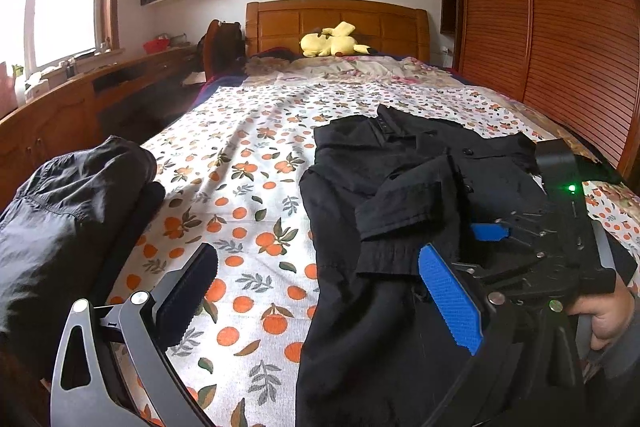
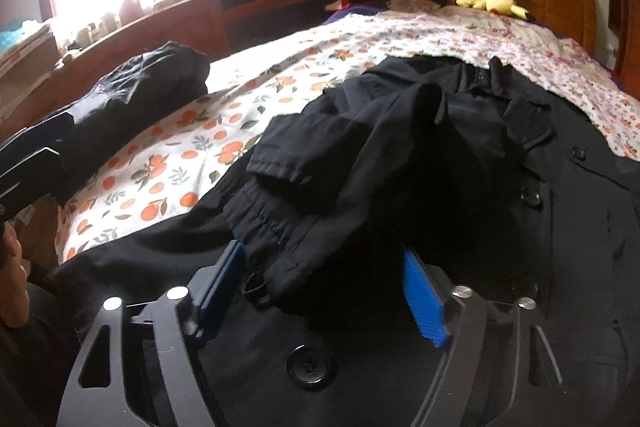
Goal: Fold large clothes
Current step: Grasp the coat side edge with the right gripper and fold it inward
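A large black coat (image 1: 384, 211) lies spread on the orange-print bedsheet (image 1: 240, 179), collar toward the headboard, one sleeve (image 1: 408, 211) folded across its front. My left gripper (image 1: 316, 291) is open and empty, low over the sheet and the coat's left edge. My right gripper (image 2: 324, 283) is open, its blue pads (image 2: 424, 303) either side of the sleeve cuff (image 2: 280, 227), which lies between the jaws. The right gripper also shows in the left wrist view (image 1: 464, 251), resting on the coat. The coat's buttons (image 2: 530, 195) face up.
A folded dark garment (image 1: 68, 211) sits at the bed's left edge. A yellow plush toy (image 1: 332, 41) lies by the wooden headboard (image 1: 336, 23). A wooden desk (image 1: 100, 87) runs along the left under the window. A slatted wardrobe (image 1: 552, 27) stands on the right.
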Tool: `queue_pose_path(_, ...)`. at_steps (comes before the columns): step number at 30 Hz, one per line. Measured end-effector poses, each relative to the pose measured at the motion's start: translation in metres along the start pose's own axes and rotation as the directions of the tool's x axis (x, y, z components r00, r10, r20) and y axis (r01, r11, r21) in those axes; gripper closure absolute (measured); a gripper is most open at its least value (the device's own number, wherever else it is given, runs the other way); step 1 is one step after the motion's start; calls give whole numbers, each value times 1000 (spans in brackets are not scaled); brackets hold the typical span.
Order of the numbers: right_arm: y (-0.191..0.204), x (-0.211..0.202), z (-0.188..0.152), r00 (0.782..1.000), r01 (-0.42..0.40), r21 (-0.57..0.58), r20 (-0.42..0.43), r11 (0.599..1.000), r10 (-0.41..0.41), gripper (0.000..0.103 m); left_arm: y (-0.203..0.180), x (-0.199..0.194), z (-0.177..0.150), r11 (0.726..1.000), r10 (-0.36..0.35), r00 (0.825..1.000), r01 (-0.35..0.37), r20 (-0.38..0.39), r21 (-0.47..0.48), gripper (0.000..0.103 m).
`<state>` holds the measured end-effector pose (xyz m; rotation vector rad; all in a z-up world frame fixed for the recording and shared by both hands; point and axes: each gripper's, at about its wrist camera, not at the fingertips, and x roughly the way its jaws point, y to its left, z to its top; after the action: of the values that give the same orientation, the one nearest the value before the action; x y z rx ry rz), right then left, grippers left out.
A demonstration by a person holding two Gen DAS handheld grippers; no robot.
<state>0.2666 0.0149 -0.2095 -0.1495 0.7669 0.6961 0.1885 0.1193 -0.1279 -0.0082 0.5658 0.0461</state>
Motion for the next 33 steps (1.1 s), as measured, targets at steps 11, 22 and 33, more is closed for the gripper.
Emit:
queue_pose_path(11,-7,-23,0,994,-102,20,37,995,101,98,-7,3,-1,1000,-10,1000,10,-1,12,2)
queue_pose_path(22,-38,-101,-7,988,-22,32,151,999,17,98,-25,0,4,998,-51,999,51,19,22,2)
queue_pose_path(33,-102,-135,-39,975,134,144,157,981,-156,97,-58,5,10,994,-92,995,90,24,53,2)
